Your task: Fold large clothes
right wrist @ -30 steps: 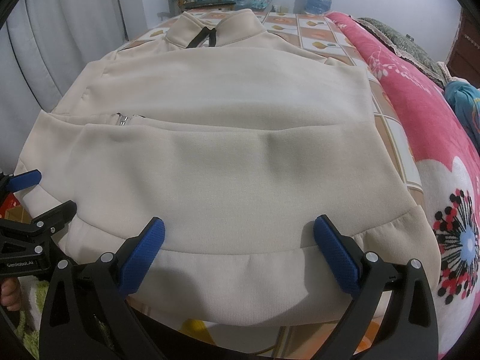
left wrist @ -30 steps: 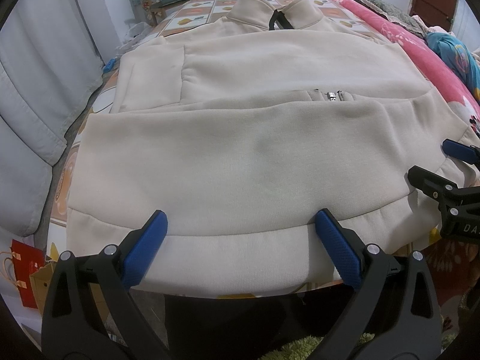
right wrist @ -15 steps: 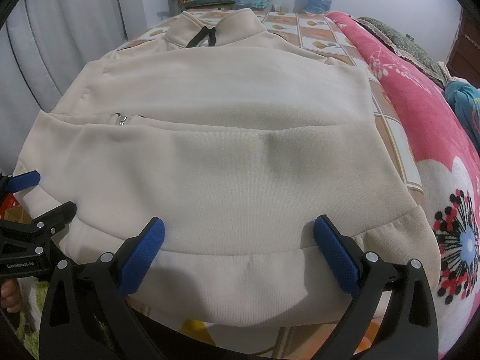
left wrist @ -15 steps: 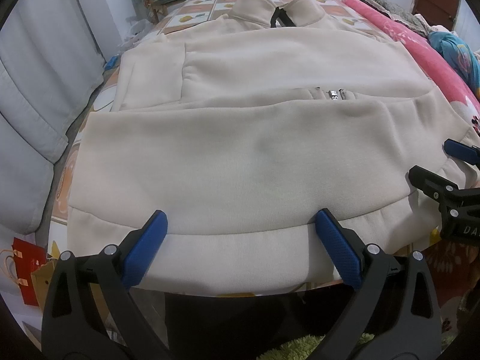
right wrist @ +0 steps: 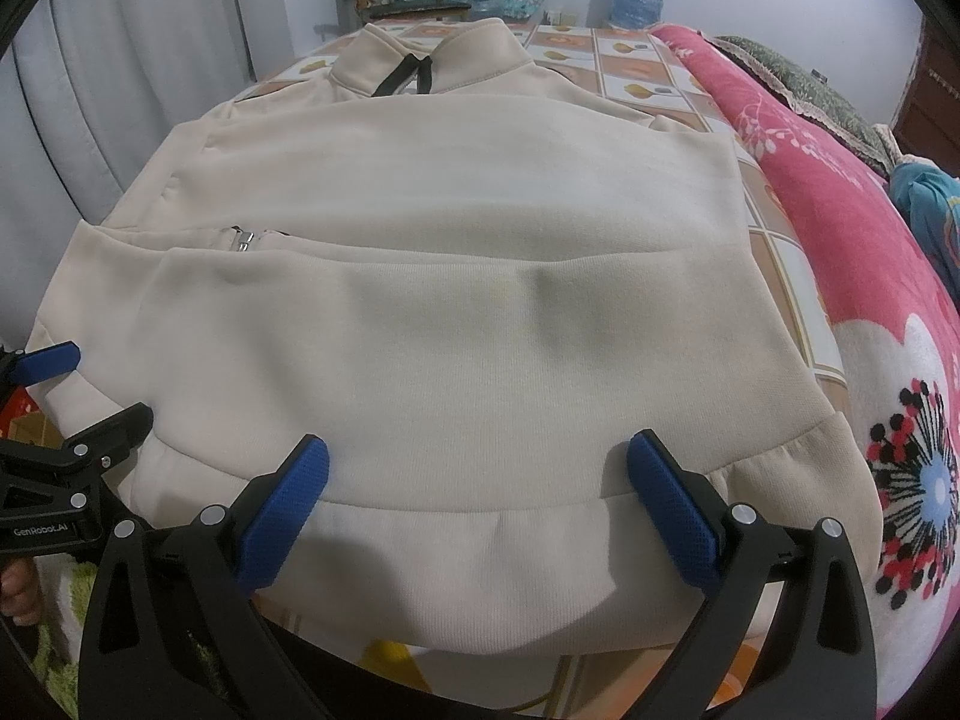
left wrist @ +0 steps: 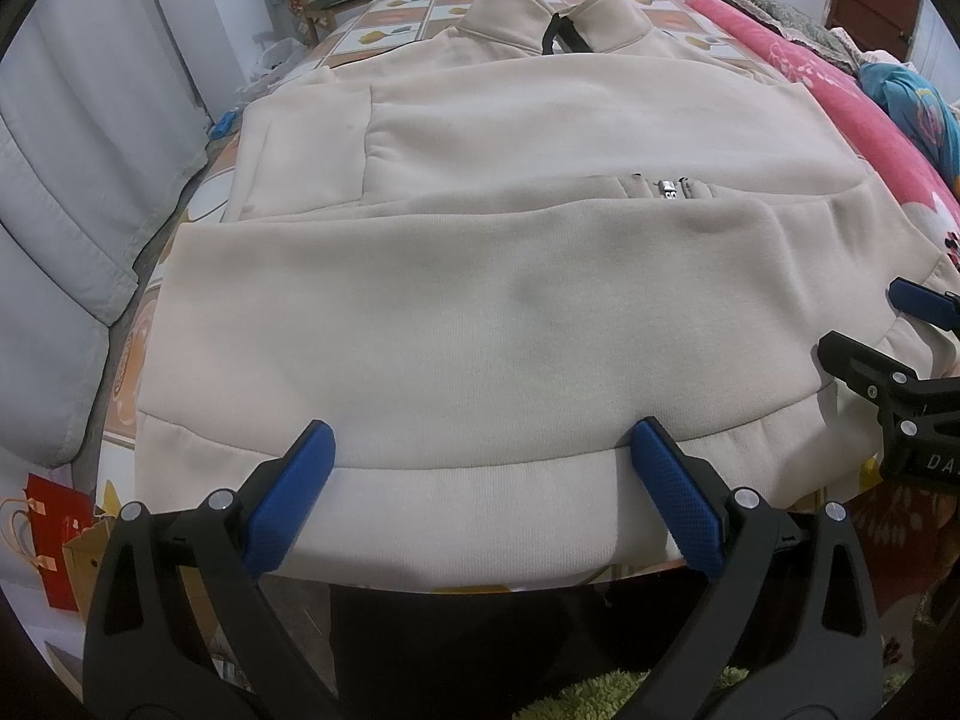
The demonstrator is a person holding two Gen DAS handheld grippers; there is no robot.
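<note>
**Hem lined up, grip not yet taken**

A patterned bed (left wrist: 420, 6) was seen running away from the cameras, with a pink floral blanket (right wrist: 840, 192) along its right side and grey curtains (left wrist: 72, 138) on the left. Across the bed a large cream jacket (left wrist: 480, 300) was laid flat, collar (right wrist: 432, 54) at the far end, sleeves already folded over the body, the zipper pull (left wrist: 669, 189) peeking out between them. The ribbed hem (left wrist: 468, 516) was draped over the near edge.

The left gripper (left wrist: 480, 498) was held at the hem's left half and the right gripper (right wrist: 477, 501) at its right half, both with jaws spread wide and nothing clamped; whether the blue pads were touching the cloth could not be told.

The step in hand was judged to be the bottom-to-top fold, at the reach stage. For the next move, both jaws would need to be closed on the hem together, all layers caught, then the edge carried evenly toward the collar so the 2 folded sleeves were not dragged loose.
</note>
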